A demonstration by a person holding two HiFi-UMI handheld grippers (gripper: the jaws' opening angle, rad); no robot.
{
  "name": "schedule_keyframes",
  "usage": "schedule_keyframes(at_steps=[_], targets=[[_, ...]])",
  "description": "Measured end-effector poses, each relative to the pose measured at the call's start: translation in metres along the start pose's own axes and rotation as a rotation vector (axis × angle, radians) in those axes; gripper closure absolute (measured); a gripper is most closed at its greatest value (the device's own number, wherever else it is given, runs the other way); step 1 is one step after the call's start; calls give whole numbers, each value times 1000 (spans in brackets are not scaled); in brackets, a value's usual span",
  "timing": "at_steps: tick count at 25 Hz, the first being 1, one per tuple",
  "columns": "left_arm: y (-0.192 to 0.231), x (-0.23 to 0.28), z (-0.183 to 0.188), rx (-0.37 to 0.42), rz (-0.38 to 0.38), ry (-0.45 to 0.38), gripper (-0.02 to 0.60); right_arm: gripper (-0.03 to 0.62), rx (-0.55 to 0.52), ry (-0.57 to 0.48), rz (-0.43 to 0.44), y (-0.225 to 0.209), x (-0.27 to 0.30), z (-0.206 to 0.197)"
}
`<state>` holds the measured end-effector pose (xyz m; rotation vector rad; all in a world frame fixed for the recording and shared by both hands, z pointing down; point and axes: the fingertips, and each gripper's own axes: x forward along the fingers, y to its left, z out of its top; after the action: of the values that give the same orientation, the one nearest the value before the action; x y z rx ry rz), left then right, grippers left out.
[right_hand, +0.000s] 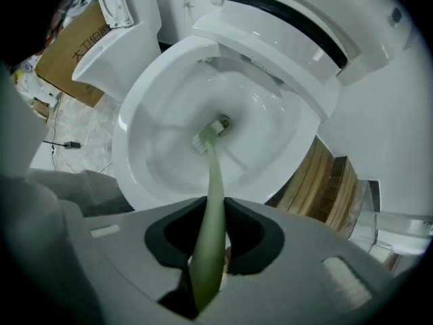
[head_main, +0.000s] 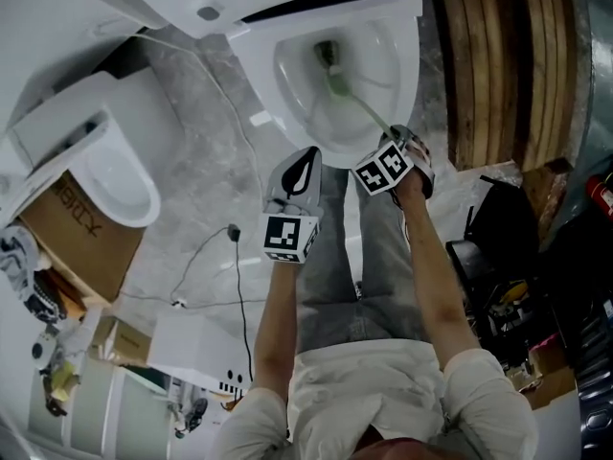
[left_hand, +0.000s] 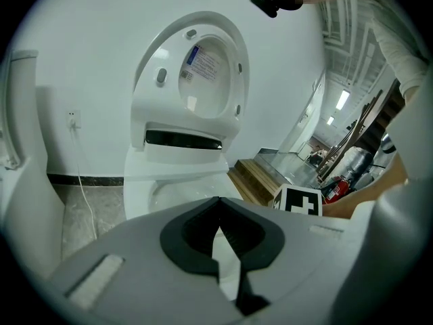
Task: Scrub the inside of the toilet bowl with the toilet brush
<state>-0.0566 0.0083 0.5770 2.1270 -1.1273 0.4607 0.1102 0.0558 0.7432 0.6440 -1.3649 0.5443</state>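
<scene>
A white toilet bowl [head_main: 397,84] [right_hand: 135,114] [left_hand: 139,188] stands with its lid [left_hand: 203,73] raised. A pale green toilet brush [right_hand: 211,202] [head_main: 359,103] reaches down into the bowl, its head [right_hand: 211,131] near the drain at the bottom. My right gripper [right_hand: 208,266] [head_main: 402,151] is shut on the brush handle, just over the bowl's front rim. My left gripper [left_hand: 218,239] [head_main: 295,185] hovers beside it, in front of the bowl, jaws closed with nothing between them.
A second toilet [head_main: 105,175] and a cardboard box [head_main: 81,233] lie to the left. A white cable [head_main: 225,113] runs over the grey marble floor [head_main: 192,75]. Wooden boards [head_main: 508,65] stand to the right of the bowl, with dark clutter [head_main: 517,257] and a red extinguisher [left_hand: 335,188] nearby.
</scene>
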Motion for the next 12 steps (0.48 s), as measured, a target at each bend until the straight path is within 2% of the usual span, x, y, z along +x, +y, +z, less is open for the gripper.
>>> schedule_keyframes(at_steps=[7, 12], targets=[[-21, -18, 22, 19, 8, -21, 563, 514, 75, -89, -9, -10, -54, -17], [-41, -40, 64, 49, 19, -62, 563, 514, 141, -263, -33, -36, -129, -9]])
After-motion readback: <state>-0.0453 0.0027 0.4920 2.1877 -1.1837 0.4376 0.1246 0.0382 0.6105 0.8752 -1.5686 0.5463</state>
